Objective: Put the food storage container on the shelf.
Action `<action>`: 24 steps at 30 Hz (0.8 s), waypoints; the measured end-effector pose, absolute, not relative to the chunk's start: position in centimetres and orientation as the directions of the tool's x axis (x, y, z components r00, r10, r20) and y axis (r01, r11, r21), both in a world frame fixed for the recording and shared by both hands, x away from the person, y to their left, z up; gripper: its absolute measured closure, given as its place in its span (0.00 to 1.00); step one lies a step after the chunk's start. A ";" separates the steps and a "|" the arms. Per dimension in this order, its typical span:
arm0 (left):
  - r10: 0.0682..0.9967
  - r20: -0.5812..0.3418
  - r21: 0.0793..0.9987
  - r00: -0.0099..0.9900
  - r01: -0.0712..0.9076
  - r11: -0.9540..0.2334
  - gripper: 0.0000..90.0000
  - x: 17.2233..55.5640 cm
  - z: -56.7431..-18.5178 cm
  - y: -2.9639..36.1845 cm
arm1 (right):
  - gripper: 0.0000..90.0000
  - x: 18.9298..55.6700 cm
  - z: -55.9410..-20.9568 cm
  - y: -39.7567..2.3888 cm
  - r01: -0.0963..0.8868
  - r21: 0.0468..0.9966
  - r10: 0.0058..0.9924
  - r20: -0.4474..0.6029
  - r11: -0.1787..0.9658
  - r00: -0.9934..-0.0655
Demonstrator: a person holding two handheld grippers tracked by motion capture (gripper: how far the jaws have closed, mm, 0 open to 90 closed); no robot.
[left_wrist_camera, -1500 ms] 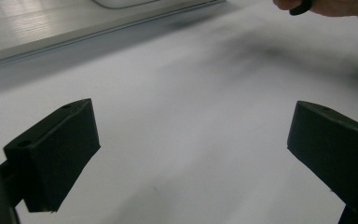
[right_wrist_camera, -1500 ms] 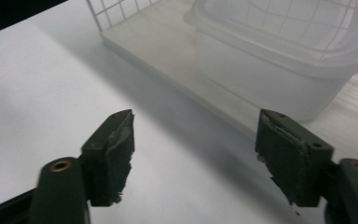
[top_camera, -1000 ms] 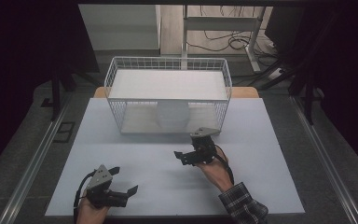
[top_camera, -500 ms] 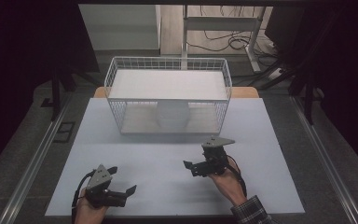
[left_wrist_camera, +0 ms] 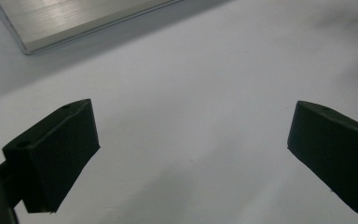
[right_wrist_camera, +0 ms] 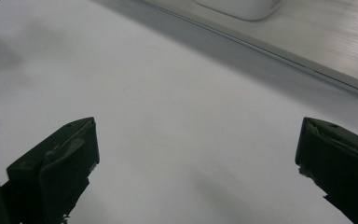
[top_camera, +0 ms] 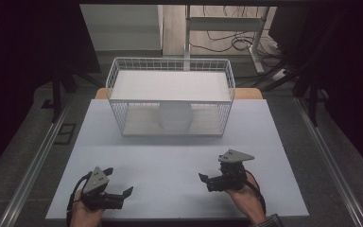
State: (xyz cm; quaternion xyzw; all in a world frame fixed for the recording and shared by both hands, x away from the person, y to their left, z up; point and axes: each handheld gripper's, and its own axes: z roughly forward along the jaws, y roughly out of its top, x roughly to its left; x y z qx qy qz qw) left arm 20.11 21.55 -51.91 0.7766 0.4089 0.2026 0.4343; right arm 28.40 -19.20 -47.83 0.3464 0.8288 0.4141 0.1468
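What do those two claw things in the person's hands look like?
Both are black. The left gripper and right gripper each have two chunky wedge-shaped jaws and a grey three-cornered plate on top. Black cables loop by the hands. A checked sleeve shows at the right wrist.

1. I see one bulky obstacle on the white table (top_camera: 179, 156): a white wire basket (top_camera: 170, 101) at the far middle, walled by mesh on all sides, open on top.
2. Inside it, a white round container (top_camera: 175, 117) stands against the near wall; floor to either side of it is bare.
3. Near half of the table between basket and my grippers is bare, open for passage.
4. Left gripper (top_camera: 123, 194) and right gripper (top_camera: 204, 179) sit well apart; open lane between them.
5. Both jaw pairs spread wide, bare table between them.
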 end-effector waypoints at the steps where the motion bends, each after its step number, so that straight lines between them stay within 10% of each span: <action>1: 0.813 -0.036 0.840 0.581 0.458 -0.290 0.02 20.0 -51.9 21.7 | 0.00 28.2 -47.8 -19.5 0.454 0.788 0.699 0.042 0.416 -0.714; 24: 0.817 -0.040 0.822 0.575 0.485 -0.300 0.01 19.1 -52.9 23.3 | 0.00 23.6 -50.2 -24.7 0.516 0.747 0.776 0.000 0.419 -0.630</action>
